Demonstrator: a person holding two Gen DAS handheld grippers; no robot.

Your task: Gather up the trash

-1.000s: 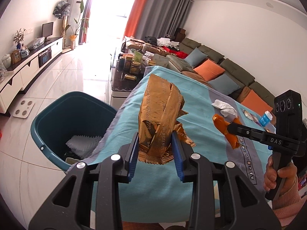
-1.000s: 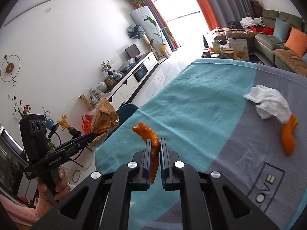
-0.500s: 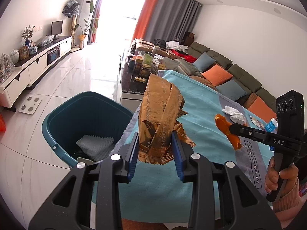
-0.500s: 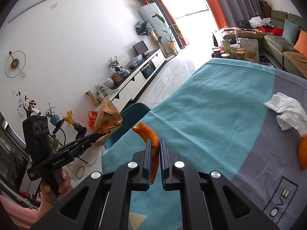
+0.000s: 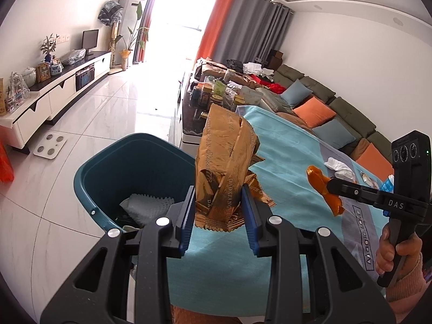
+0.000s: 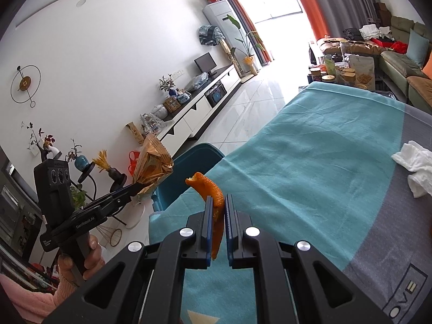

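Sunlight pours through the window at the far end of a tiled living room, where a table under a teal cloth stands beside a dark teal bin on the floor. That bin is the landmark here: it sits just off the table's near corner, with a white padded sheet lying in its bottom.

Over the table edge right beside the bin, the left gripper has its jaws set at a middling width, clamped on the lower end of a crumpled gold wrapper, which stands upright between the blue pads. From the right wrist view the same wrapper hangs level with the bin's rim, just to the side of it.

Further from the bin, above the cloth, the right gripper is pinched almost closed on an orange peel; the strip curls up above the pads and hangs down between them. A hand in a pink sleeve grips its handle.

Well away from the bin, on the grey part of the cloth, a crumpled white tissue lies on its own. Beyond it a long sofa with orange and blue cushions lines the wall.
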